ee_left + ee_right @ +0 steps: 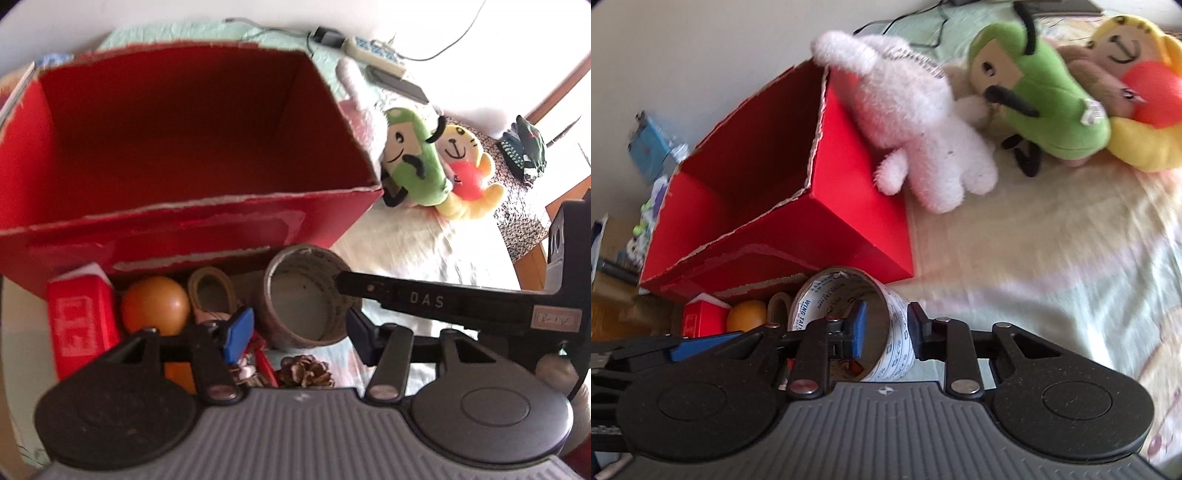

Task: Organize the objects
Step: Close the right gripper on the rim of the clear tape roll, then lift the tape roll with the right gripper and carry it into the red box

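Tape roll (849, 325): lay on the bed just before the red box (798, 206); a light, stiff ring, best taken across its wall.
Right gripper (886, 328): fingers pinched that wall, one inside, one outside.
Left gripper (295, 328): fingers parted, holding nothing.
Unclear: small clutter under the left gripper; box floor in shadow.

Box (192, 221) sits at centre, open side up, nothing visible inside. Against its near wall, a row running 9 to 3 o'clock: packet (83, 317), ball (155, 306), small tape ring (210, 291), large tape roll (306, 295). Pine cone (306, 371) lies at 6 o'clock from the large roll. At 2 o'clock from the box, three plush toys (1034, 92) lie side by side (nearest one leans on the box's right wall). Power strip (373, 51) lies behind them at 1 o'clock.
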